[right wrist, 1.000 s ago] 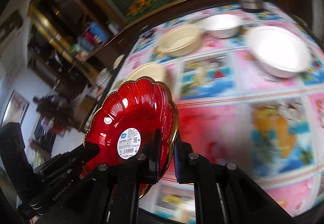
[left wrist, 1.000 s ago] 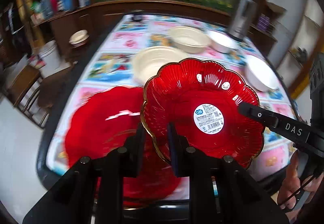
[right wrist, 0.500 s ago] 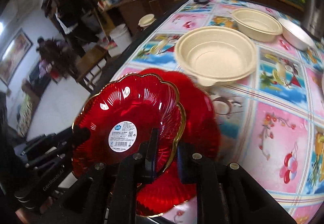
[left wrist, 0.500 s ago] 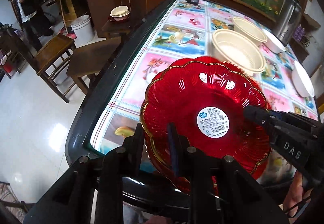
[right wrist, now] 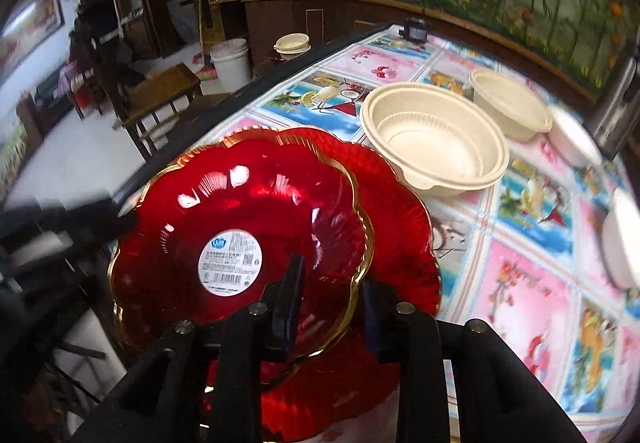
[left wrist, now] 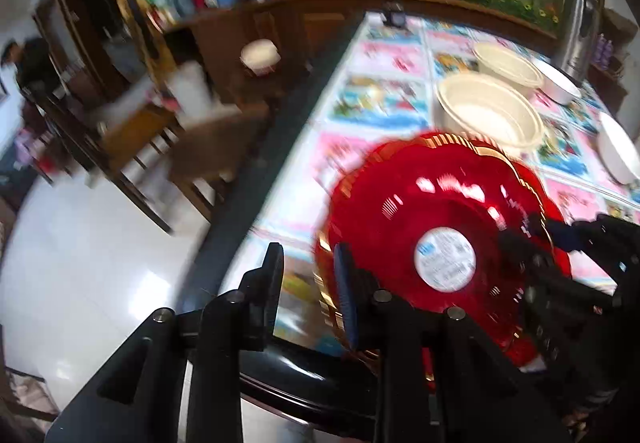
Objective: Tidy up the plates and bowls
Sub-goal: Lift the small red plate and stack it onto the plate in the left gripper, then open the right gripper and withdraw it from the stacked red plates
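A: Both sides are letting go here. The scalloped red glass plate with the gilt rim [right wrist: 248,227] sits on top of a second, larger red ribbed plate [right wrist: 400,227] at the near corner of the tabletop [right wrist: 532,283], so that's the plates stacked.

B: Look at the right hand-held gripper [right wrist: 332,295]. Its jaws have just been opening, the gilt edge is between them, and there's a clear gap on either side. No pinch on it.

A: Same across the way. The left hand-held gripper [left wrist: 310,275] has its jaws apart and just been widening too. That view is smeared, so the plate rim looks to be beside the inner finger, though contact is hard to judge.

B: Two grippers on opposite edges makes sense for a wide, slippery dish: it goes down level.

A: Any writing?

B: A round white sticker [right wrist: 231,262] with a barcode and a small blue logo in the plate's centre. The print is too fine to read.

A: And the cream ridged bowls [right wrist: 434,147] wait just behind, already nested, one inside another.
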